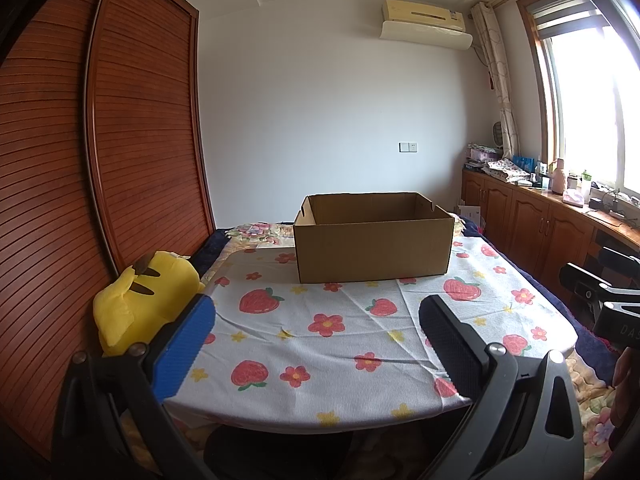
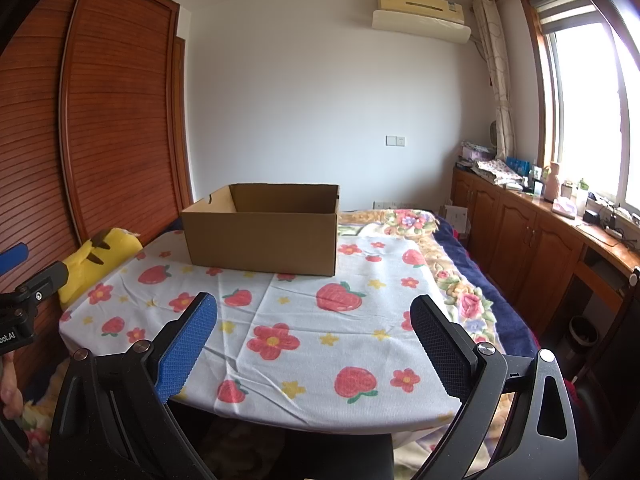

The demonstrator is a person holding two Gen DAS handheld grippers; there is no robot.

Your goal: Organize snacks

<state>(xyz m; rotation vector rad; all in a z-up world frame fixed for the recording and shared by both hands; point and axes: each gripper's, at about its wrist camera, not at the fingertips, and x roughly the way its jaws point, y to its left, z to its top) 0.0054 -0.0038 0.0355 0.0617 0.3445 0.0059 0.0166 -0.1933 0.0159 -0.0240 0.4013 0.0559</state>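
Left claw [image 1: 316, 324] and right claw [image 2: 314, 320] gape wide, empty; no snacks visible, so cardboard box [image 1: 374, 246] risks getting nudged.

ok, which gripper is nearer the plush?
Left. The left gripper hangs open right beside the yellow plush, at the table's left edge. The right gripper sits open further right, with the plush well off to its left.

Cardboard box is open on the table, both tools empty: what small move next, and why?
Probably swing the tools aside to look for snacks. The cardboard box stands open, the left tool and right tool are open and hold nothing, and no snack shows on the tablecloth.
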